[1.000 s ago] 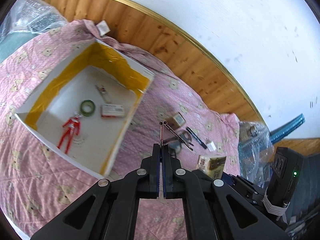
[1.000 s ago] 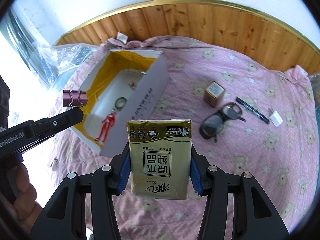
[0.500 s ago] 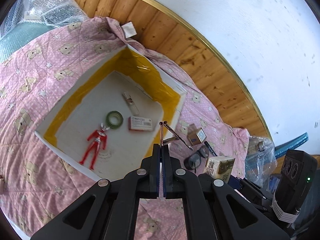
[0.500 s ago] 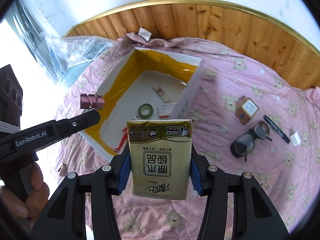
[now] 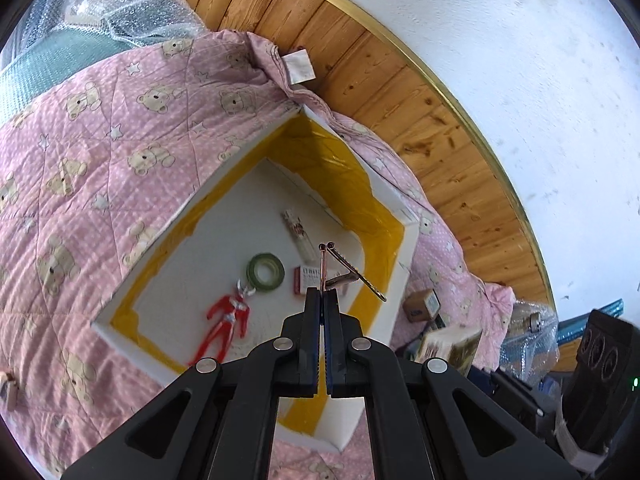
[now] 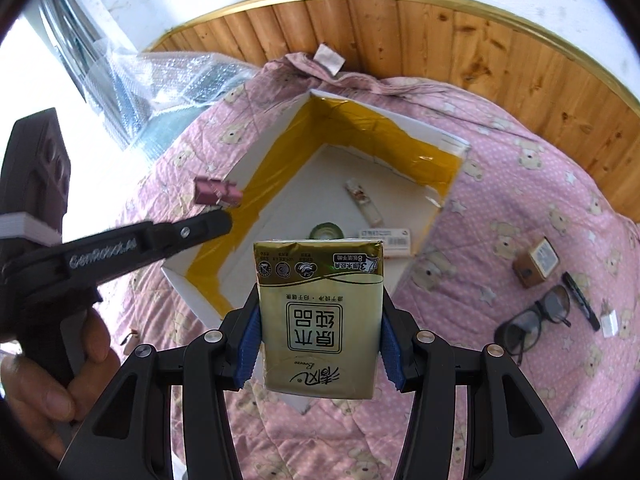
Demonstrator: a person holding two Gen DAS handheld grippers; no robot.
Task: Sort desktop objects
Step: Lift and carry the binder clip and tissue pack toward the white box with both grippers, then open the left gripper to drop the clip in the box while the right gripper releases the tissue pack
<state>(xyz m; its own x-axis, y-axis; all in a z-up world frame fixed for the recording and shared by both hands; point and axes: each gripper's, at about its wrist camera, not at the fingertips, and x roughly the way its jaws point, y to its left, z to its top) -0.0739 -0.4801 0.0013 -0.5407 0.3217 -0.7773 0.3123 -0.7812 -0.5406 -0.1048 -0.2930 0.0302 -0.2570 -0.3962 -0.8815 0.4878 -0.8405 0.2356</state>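
toy figure in box, glasses right

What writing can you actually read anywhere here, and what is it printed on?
"原木纯品", upside down: gold tissue pack held in the right tongs.
"GenRobot.AI", blurred: side of the left tongs, which grip the binder clip.
Small white box in the storage box: print too small to read.
Brown box: label unreadable.

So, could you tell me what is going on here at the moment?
A person is sorting loose items off a pink quilt into a white box. The left gripper is shut on a binder clip, held above the box. The right gripper is shut on a gold tissue pack. Glasses, a pen and a small carton lie on the quilt.
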